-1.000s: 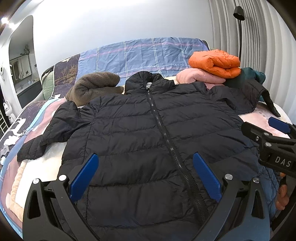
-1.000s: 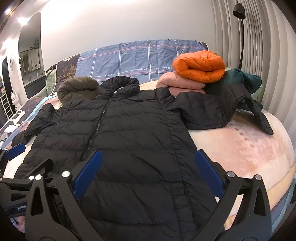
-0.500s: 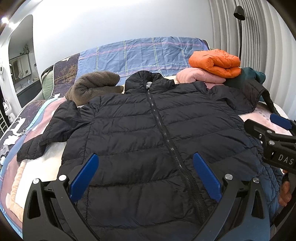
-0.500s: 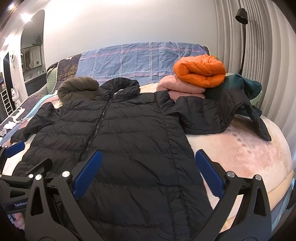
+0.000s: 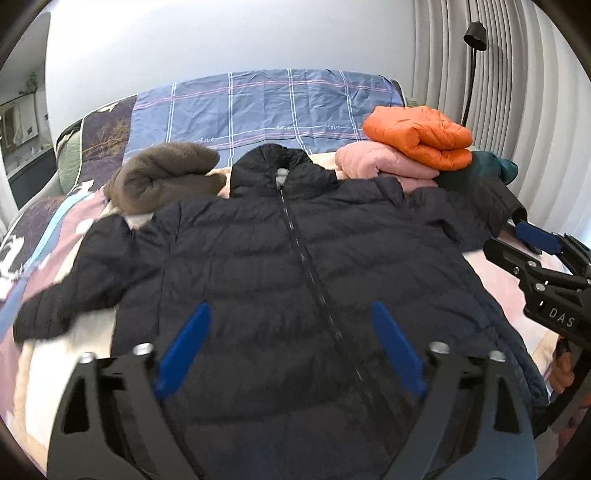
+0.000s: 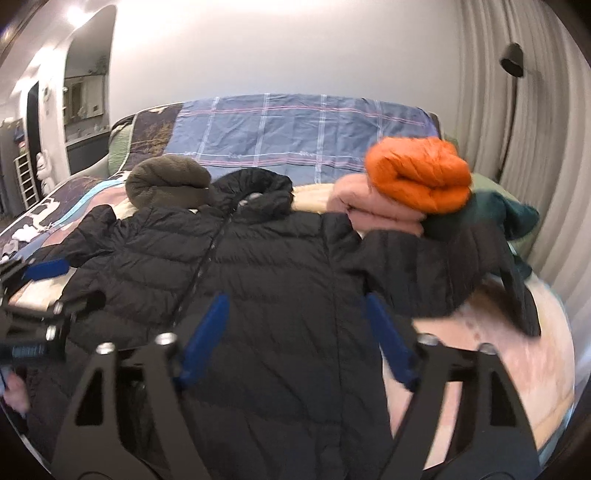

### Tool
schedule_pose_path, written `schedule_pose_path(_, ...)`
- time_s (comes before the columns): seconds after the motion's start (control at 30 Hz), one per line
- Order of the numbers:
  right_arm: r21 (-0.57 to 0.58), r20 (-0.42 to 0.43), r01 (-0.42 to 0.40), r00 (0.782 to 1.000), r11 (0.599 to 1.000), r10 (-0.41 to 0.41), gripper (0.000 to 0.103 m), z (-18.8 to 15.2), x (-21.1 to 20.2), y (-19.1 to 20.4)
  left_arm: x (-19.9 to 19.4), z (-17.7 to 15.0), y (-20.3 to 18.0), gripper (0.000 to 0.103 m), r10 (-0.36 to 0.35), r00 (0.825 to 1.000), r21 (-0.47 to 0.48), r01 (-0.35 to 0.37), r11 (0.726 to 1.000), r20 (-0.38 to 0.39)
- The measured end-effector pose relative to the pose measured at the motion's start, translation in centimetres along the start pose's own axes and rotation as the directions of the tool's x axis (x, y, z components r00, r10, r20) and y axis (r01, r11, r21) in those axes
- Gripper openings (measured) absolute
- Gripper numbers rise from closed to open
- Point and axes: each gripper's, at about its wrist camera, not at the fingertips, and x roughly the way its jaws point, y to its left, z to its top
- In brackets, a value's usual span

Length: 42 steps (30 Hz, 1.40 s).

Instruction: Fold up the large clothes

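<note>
A black puffer jacket point(image 5: 295, 258) point(image 6: 277, 280) lies zipped and front-up, spread across the bed. One sleeve point(image 5: 74, 291) trails left; the other sleeve point(image 6: 424, 269) drapes toward the clothes pile at the right. My left gripper point(image 5: 291, 317) hovers over the jacket's lower front, astride the zip. Its jaws are closing with nothing pressed between the blue fingers point(image 5: 184, 343). My right gripper point(image 6: 295, 301) hovers over the jacket's right half, jaws also closing on nothing. Each gripper shows at the edge of the other's view, the right gripper point(image 5: 535, 240) and the left gripper point(image 6: 44, 269).
Folded orange jacket point(image 5: 417, 136) lies on a pink one point(image 5: 369, 162), with a teal garment point(image 5: 495, 166) beside them at the back right. A brown fleece point(image 5: 162, 177) sits back left. Blue plaid bedding point(image 5: 266, 107) lies behind. A floor lamp point(image 5: 474, 33) and curtain stand to the right.
Both pairs of blue fingers have drawn closer together. Both grippers have lifted a little over the jacket, and the right view has tilted. The jacket has not moved.
</note>
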Motion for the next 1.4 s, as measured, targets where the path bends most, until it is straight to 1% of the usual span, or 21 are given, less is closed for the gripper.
schedule_pose_path(0.03, -0.007, -0.005, -0.014, 1.0, 1.0, 0.014, 0.057, 0.6, 0.4, -0.1, 0.3, 0.8, 0.2, 0.08, 0.004, 1.0, 0.01, -0.004, 1.0, 0.002)
schedule_pose_path(0.07, -0.013, -0.014, -0.035, 0.999, 0.999, 0.035, 0.055, 1.4, 1.1, -0.3, 0.8, 2.0, 0.5, 0.08, 0.009, 1.0, 0.025, -0.009, 1.0, 0.006)
schedule_pose_path(0.17, 0.0, -0.059, -0.119, 0.991, 0.993, 0.119, 0.055, 5.0, 4.9, -1.5, 3.3, 6.3, 1.8, 0.08, 0.039, 0.999, 0.049, -0.039, 0.998, 0.019)
schedule_pose_path(0.23, 0.038, -0.1, -0.144, 0.984, 0.989, 0.148, 0.055, 7.4, 8.2, -2.3, 5.8, 9.2, 3.4, 0.08, 0.051, 0.999, 0.013, -0.051, 0.999, -0.009)
schedule_pose_path(0.33, 0.106, -0.146, -0.151, 0.975, 0.983, 0.166, 0.056, 10.9, 14.3, -3.5, 11.3, 13.4, 5.9, 0.08, 0.029, 0.996, -0.062, -0.034, 0.998, -0.079)
schedule_pose_path(0.43, 0.155, -0.215, -0.136, 0.962, 0.979, 0.168, 0.056, 13.8, 21.8, -4.3, 18.4, 16.9, 7.3, 0.081, 0.065, 0.989, -0.056, -0.074, 0.996, -0.135)
schedule_pose_path(0.57, 0.226, -0.314, -0.164, 0.921, 0.96, 0.231, 0.056, 16.0, 31.7, -4.6, 26.1, 20.0, 9.4, 0.081, 0.105, 0.979, -0.072, -0.119, 0.99, -0.173)
schedule_pose_path(0.63, 0.282, -0.346, -0.178, 0.898, 0.943, 0.273, 0.057, 16.2, 35.4, -4.8, 28.8, 21.1, 10.7, 0.081, 0.082, 0.981, -0.117, -0.104, 0.988, -0.177)
schedule_pose_path(0.73, 0.333, -0.362, -0.185, 0.881, 0.925, 0.306, 0.071, 16.3, 39.5, -4.5, 32.9, 22.2, 12.6, 0.087, -0.003, 0.981, -0.21, -0.038, 0.977, -0.192)
schedule_pose_path(0.77, 0.362, -0.357, -0.204, 0.871, 0.909, 0.338, 0.071, 16.3, 41.0, -4.5, 34.1, 22.2, 13.0, 0.088, -0.029, 0.978, -0.223, -0.019, 0.975, -0.207)
schedule_pose_path(0.87, 0.424, -0.368, -0.241, 0.835, 0.873, 0.409, 0.073, 16.4, 44.0, -4.0, 37.0, 22.1, 13.5, 0.087, -0.013, 0.972, -0.208, -0.037, 0.977, -0.234)
schedule_pose_path(0.9, 0.443, -0.375, -0.235, 0.828, 0.865, 0.417, 0.073, 16.4, 45.0, -4.0, 37.8, 22.0, 13.6, 0.082, -0.014, 0.97, -0.207, -0.038, 0.978, -0.245)
schedule_pose_path(0.93, 0.459, -0.379, -0.233, 0.821, 0.858, 0.426, 0.064, 16.5, 45.7, -3.9, 38.6, 21.9, 13.9, 0.061, -0.04, 0.966, -0.217, -0.017, 0.976, -0.254)
schedule_pose_path(0.97, 0.474, -0.38, -0.24, 0.812, 0.847, 0.443, 0.051, 16.6, 46.5, -3.6, 39.0, 22.0, 14.0, 0.049, -0.063, 0.964, -0.227, 0.003, 0.974, -0.258)
schedule_pose_path(1.0, 0.479, -0.383, -0.246, 0.805, 0.842, 0.453, 0.012, 16.7, 46.9, -3.4, 39.3, 21.9, 14.2, 0.025, -0.091, 0.963, -0.242, 0.028, 0.97, -0.255)
schedule_pose_path(1.03, 0.488, -0.377, -0.251, 0.803, 0.836, 0.462, 0.005, 16.9, 47.0, -3.3, 39.1, 21.9, 14.3, 0.012, -0.1, 0.965, -0.248, 0.038, 0.968, -0.241)
schedule_pose_path(1.1, 0.48, -0.298, -0.279, 0.84, 0.832, 0.453, 0.004, 17.7, 45.5, -3.4, 37.7, 22.2, 14.2, 0.008, -0.099, 0.979, -0.225, 0.057, 0.973, -0.177)
schedule_pose_path(1.17, 0.425, -0.18, -0.362, 0.864, 0.83, 0.47, 0.004, 19.0, 42.0, -3.5, 35.3, 22.4, 14.4, 0.008, -0.113, 0.988, -0.215, 0.089, 0.973, -0.104)
schedule_pose_path(1.23, 0.356, -0.091, -0.432, 0.867, 0.829, 0.491, 0.004, 19.8, 37.9, -3.5, 32.0, 22.3, 14.8, 0.008, -0.139, 0.99, -0.213, 0.13, 0.968, -0.028)
schedule_pose_path(1.3, 0.263, -0.033, -0.484, 0.86, 0.835, 0.509, 0.004, 19.6, 33.5, -3.7, 27.4, 21.2, 15.8, 0.008, -0.201, 0.978, -0.206, 0.208, 0.956, 0.057)
schedule_pose_path(1.4, 0.097, 0.009, -0.525, 0.85, 0.846, 0.527, 0.004, 17.3, 26.0, -4.0, 21.7, 18.1, 15.9, 0.01, -0.254, 0.959, -0.135, 0.27, 0.953, 0.126)
